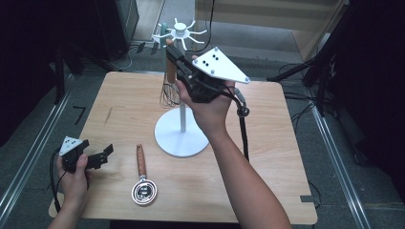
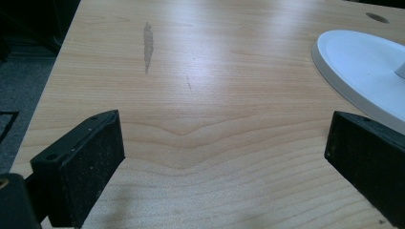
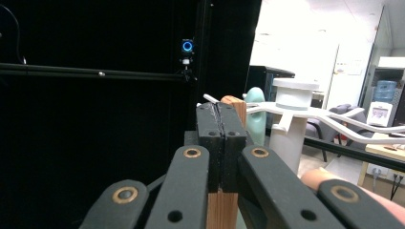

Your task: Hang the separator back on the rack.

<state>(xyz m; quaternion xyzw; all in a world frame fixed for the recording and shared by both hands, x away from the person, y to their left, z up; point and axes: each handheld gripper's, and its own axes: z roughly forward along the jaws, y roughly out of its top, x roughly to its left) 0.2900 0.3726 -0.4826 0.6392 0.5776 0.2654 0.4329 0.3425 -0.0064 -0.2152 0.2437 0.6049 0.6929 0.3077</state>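
Whisk with a wooden handle and wire loops hangs upright in the right tongs, whose jaws are pressed together on the handle; in the right gripper view the wood runs between the closed pads and its top end pokes out just above them. It sits up beside the white rack, close to the rack's pole and just under the ring of hooks at the top, on the left side of the pole. One such rack stands on the desk, a thin pole rising from a round white base near the middle. A teal handle hangs from a far-left hook, so two utensils are up at the rack. A third one, a small strainer with a wooden handle, lies flat on the desk near the front edge, left of the base and apart from it. The left tongs rest low at the near-left corner, jaws spread wide with only bare desk between them, well apart from the strainer. The hooks and the teal handle crowd the space around the whisk's top.
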